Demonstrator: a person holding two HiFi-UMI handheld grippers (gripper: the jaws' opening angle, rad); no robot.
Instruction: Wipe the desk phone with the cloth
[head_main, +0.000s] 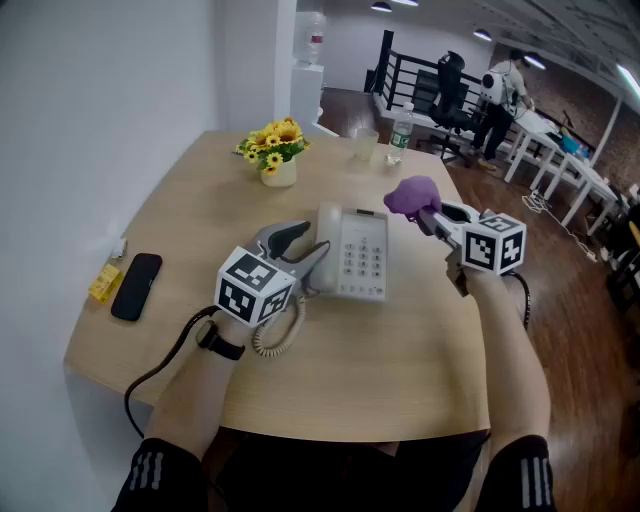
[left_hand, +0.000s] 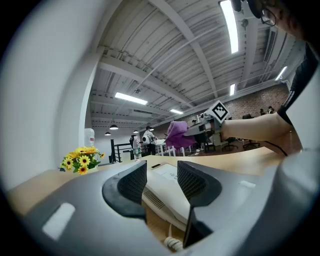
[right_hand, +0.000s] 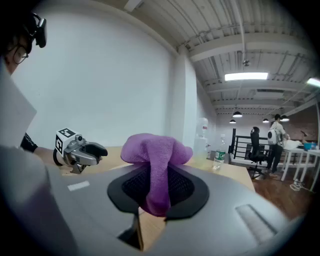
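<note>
Wood table, open office. My L tongs wide, phone left edge between; R tongs pinch cloth, above phone's right.

Cloth: purple. Phone: white, grey keys. Flowers: yellow. Table: light wood. Mobile: black.

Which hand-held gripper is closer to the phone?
Left. The left hand-held gripper sits at the phone on its left; the right hand-held gripper, holding the cloth, is off its far-right corner.
</note>
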